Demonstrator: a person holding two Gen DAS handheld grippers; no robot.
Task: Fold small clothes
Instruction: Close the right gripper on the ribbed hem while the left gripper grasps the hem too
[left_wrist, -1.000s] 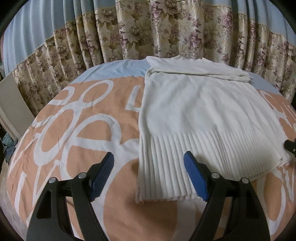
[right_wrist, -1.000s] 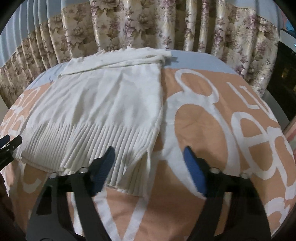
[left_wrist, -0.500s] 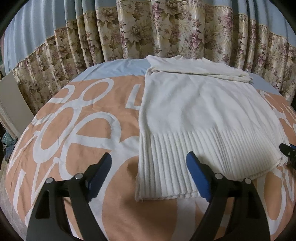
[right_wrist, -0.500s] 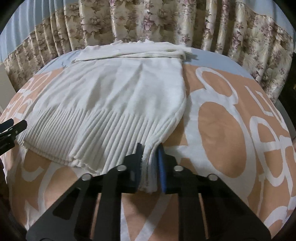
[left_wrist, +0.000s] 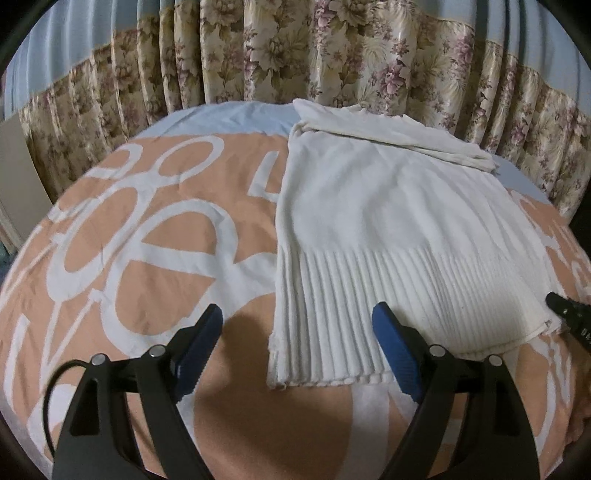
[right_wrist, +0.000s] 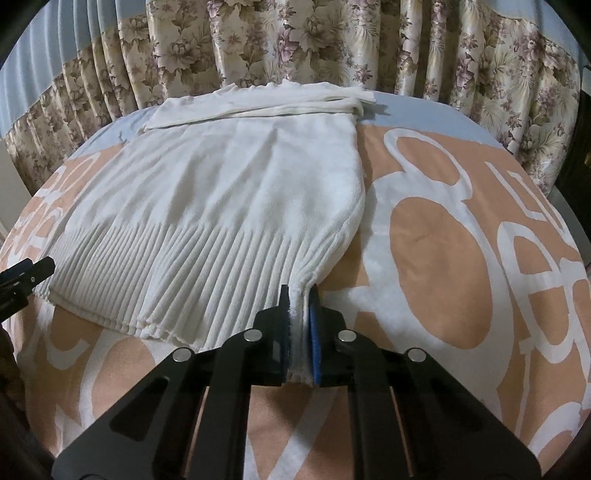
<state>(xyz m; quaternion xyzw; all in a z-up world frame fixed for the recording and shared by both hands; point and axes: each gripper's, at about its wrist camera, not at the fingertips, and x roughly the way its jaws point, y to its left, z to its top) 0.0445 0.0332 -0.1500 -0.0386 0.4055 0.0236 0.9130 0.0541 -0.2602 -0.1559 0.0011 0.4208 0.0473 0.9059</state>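
Right wrist view: right gripper (right_wrist: 298, 332), wide open a second ago, now pinches white sweater (right_wrist: 229, 206) hem corner; left gripper (left_wrist: 297, 347) still gapes over its corner, fold pending.

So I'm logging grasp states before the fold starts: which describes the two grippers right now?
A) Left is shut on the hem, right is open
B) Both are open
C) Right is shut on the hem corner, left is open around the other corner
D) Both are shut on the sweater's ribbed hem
C: the right gripper pinches the white sweater at its ribbed hem corner, while the left gripper stands wide open astride the other corner.
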